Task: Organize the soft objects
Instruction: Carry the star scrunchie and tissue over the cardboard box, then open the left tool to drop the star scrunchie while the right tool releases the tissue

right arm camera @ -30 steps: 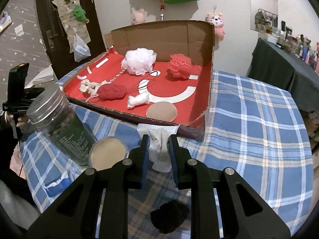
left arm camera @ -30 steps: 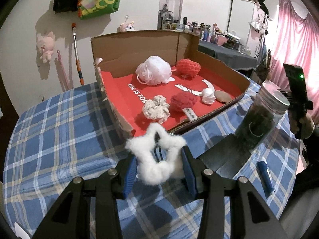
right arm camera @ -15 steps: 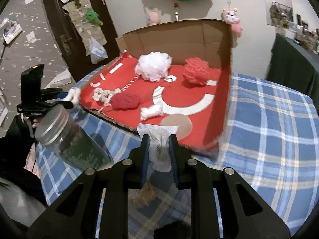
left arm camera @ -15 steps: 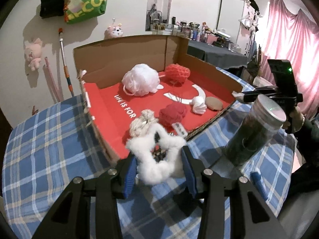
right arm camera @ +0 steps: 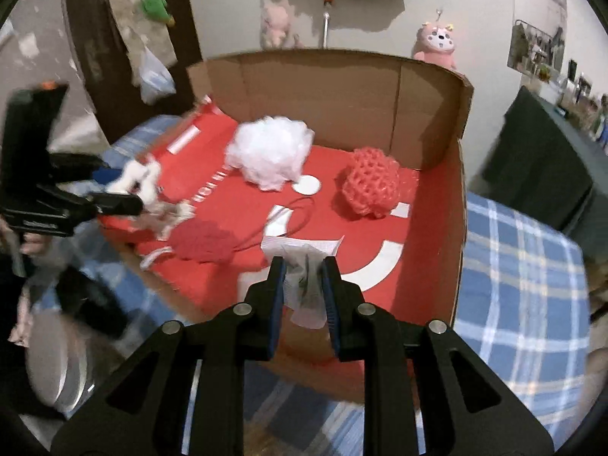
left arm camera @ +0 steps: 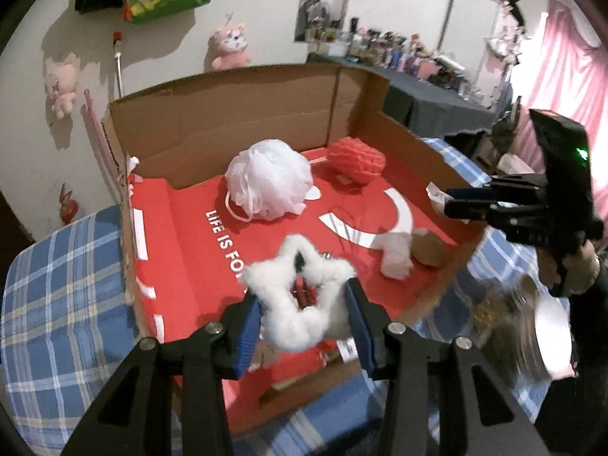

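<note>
My left gripper (left arm camera: 302,317) is shut on a white fluffy scrunchie (left arm camera: 300,304), held above the near edge of the red-lined cardboard box (left arm camera: 182,250). My right gripper (right arm camera: 303,283) is shut on a crumpled white tissue (right arm camera: 306,266), held over the box's near right side (right arm camera: 429,228). Inside the box lie a white mesh pouf (left arm camera: 268,186), a red knit ball (left arm camera: 355,159), a white cloth piece (left arm camera: 395,254) and a tan round pad (left arm camera: 427,245). A flat red knit piece (right arm camera: 203,241) and a cream scrunchie (right arm camera: 176,214) show in the right wrist view.
The box stands on a blue plaid tablecloth (left arm camera: 57,273). A glass jar with a metal lid (left arm camera: 532,326) stands right of the box, blurred. Tall cardboard flaps (right arm camera: 326,95) rise at the box's back. Plush toys (left arm camera: 230,47) hang on the wall behind.
Both grippers have risen and moved forward from the tablecloth to above the box, each still holding its object. The jar has slid toward the frame edges.
</note>
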Available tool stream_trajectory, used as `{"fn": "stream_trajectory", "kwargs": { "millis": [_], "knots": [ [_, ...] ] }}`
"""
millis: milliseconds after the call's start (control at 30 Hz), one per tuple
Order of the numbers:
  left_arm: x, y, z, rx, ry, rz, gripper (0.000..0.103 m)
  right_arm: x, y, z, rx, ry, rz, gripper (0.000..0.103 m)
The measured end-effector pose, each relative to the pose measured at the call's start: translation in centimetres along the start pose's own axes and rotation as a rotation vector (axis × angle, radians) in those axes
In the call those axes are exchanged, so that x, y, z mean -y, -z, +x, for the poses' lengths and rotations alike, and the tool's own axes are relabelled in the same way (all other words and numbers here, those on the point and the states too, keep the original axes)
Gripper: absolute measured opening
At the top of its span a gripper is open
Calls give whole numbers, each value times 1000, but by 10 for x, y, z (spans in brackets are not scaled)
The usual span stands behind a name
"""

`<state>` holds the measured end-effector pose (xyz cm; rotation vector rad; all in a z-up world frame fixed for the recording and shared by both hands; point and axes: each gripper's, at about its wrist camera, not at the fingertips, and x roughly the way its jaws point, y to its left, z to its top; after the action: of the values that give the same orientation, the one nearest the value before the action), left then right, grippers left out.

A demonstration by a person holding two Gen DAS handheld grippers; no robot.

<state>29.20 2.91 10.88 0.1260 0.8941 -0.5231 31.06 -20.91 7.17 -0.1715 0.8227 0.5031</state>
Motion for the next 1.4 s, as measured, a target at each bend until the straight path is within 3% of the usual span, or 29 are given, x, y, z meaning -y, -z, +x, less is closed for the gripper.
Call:
{"fn": "stream_trajectory", "kwargs": {
  "millis": [100, 333, 600, 800, 933, 1067, 1400],
  "knots": [
    [-3, -14, 16, -50, -54, -21, 45, 0, -13, 24, -82, 89, -19, 19],
    [-18, -30, 60, -178, -145, -54, 46, 9, -23, 63, -217, 187, -28, 19],
    [-35, -37, 85, -243, -210, -78, 46, 11, -22, 84, -272, 239, -52, 19],
    [-39, -34, 93, -258, -206, -76, 49, 23, -24, 90, -280, 234, -18, 19],
    [-42, -36, 93, -245, -201, -73, 64, 24, -27, 92, -283, 232, -16, 21],
    [-41, -38, 90, -231, -195, -70, 67, 22, -27, 93, -282, 231, -13, 22],
    [-22, -39, 60, -168, -193, -58, 79, 21, -27, 86, -270, 223, 0, 28]
  ]
}}
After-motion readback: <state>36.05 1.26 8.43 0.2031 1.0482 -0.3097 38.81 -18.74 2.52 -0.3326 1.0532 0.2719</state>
